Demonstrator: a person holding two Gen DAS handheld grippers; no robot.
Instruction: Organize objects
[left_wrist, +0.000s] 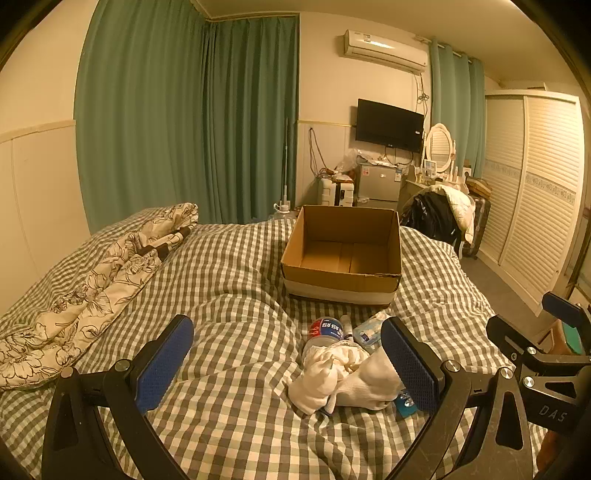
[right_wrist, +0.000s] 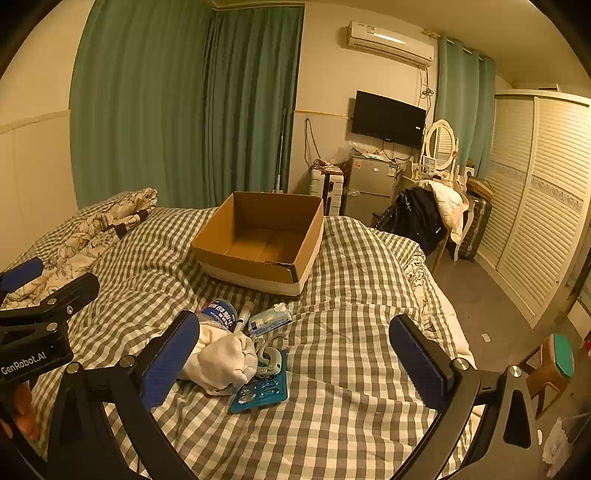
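Left gripper (left_wrist: 286, 365): fingers spread wide, nothing between the blue pads (left_wrist: 162, 363), low over the checked duvet (left_wrist: 229, 280). Its right finger stands just beside the white socks (left_wrist: 347, 380).

Right gripper (right_wrist: 295, 363): fingers likewise spread wide, holding nothing; its left finger is just beside the same white socks (right_wrist: 221, 363).

Loose pile, near centre of the bed:
- White socks, bundled, nearest item.
- Plastic bottle (left_wrist: 327, 330), lying on its side, just beyond the socks, partly covered by them.
- Small white tube (right_wrist: 244, 315), right of the bottle.
- Tissue packet (right_wrist: 269, 318), right of the tube.
- Teal blister card (right_wrist: 260, 391), flat, right of the socks.
- Grey curved item (right_wrist: 266, 356), lying on the card's far end; what it is cannot be told.

Cardboard box (left_wrist: 343, 254): open-topped, interior bare, on the duvet beyond the pile.

Floral quilt (left_wrist: 92, 288): bunched along the bed's left edge.
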